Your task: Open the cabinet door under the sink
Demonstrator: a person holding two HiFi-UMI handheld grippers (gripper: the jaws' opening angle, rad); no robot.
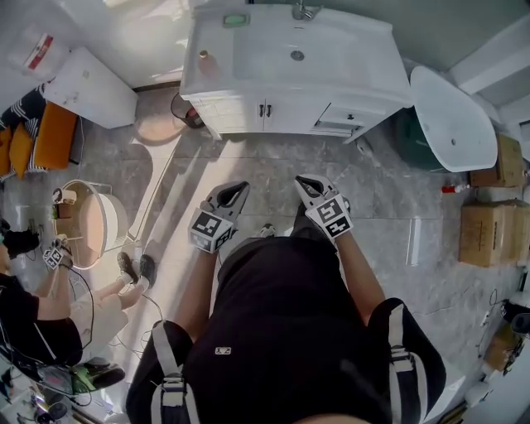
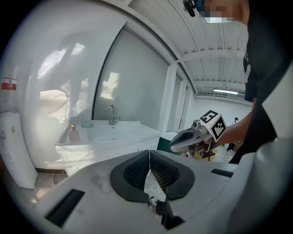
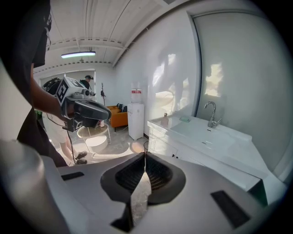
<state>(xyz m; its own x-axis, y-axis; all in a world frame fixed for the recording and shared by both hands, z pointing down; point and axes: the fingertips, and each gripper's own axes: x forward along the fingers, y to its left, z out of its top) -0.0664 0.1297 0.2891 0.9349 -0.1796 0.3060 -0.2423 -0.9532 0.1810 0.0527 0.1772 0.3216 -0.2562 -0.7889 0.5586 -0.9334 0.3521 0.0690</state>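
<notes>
Against the far wall stands the white vanity (image 1: 364, 83). Its countertop carries a rectangular basin (image 1: 265, 58), on whose floor the drain (image 1: 296, 55) shows. The faucet (image 1: 304, 10) rises at the counter's back edge. A green soap dish (image 1: 235, 19) lies near the back left corner, and a small bottle (image 1: 204, 56) stands at the left edge toward the front.

Under the basin sit the cabinet doors (image 1: 248, 114), a pair meeting at two dark handles (image 1: 265, 109). Both lie flush with the vanity front, closed.

A person in black faces the vanity across a stretch of grey tiled floor (image 1: 381, 190), with one tool in each hand, side by side. The left gripper (image 1: 238, 189) has its jaws pressed together, ribbed pads meeting, with nothing between them. The right gripper (image 1: 306, 182) is likewise closed and empty. Both point toward the cabinet and are well apart from it, touching nothing.

Containers elsewhere: two cardboard boxes (image 1: 489, 236) rest on the floor to the right of the vanity, flaps down, contents hidden. A white oval tub (image 1: 451, 116) leans just beside the vanity's right end, its hollow side not visible. A water dispenser (image 1: 91, 87) stands to the left of the vanity, bearing its bottle (image 1: 37, 51). A second person (image 1: 33, 319) sits at the left.
</notes>
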